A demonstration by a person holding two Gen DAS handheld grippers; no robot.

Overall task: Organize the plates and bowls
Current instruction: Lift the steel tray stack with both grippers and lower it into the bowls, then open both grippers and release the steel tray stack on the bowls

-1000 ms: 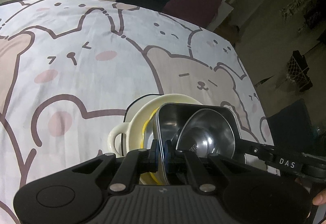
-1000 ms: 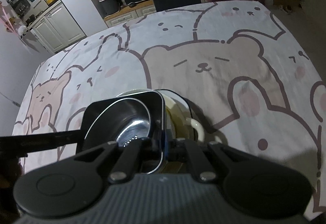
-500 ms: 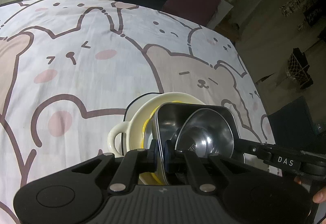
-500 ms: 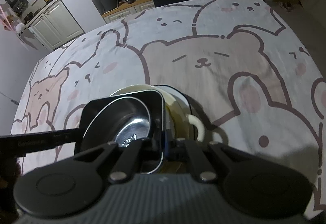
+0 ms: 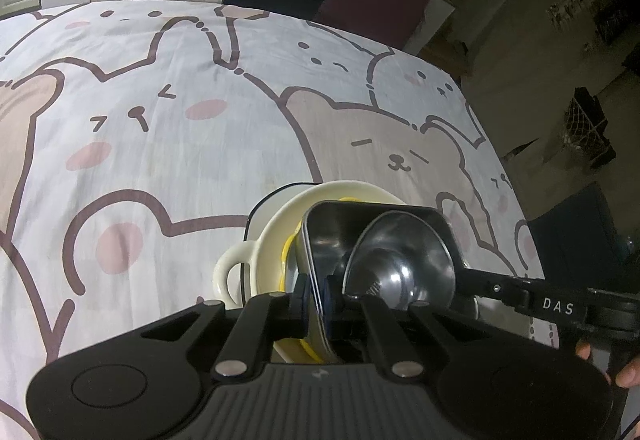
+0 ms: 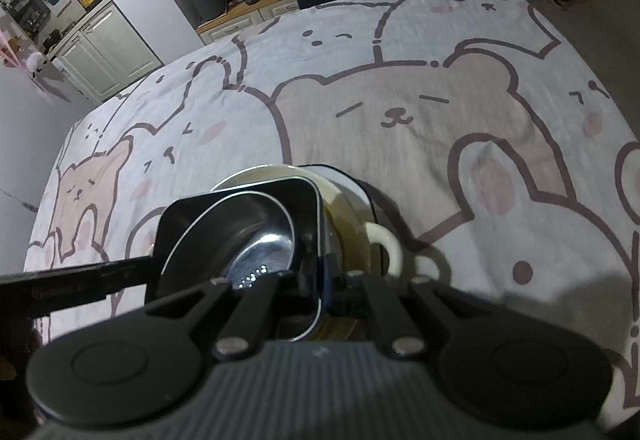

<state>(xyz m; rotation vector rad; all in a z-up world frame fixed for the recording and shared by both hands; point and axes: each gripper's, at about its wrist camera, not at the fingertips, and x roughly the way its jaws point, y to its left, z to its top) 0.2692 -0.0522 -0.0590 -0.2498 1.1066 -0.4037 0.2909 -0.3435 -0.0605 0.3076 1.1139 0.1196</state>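
Nothing has shifted since the earlier frames: both grippers and the stacked dishes sit as before. Left gripper point(image 5: 316, 294) is pinched tight on the near left wall of the square steel tray point(image 5: 320, 240); right gripper point(image 6: 320, 276) is pinched on the same tray point(image 6: 304, 200) at its opposite wall; the tray sits tilted inside the cream two-handled bowl point(image 5: 272, 240), a yellow rim point(image 5: 286, 252) showing between them; a round steel bowl point(image 5: 400, 260) lies inside the tray, leaning toward the right gripper's side; the stack rests on the cartoon bear and rabbit cloth point(image 5: 200, 144), near its front right corner; a fingertip point(image 5: 628, 376) shows beside the right gripper's handle.
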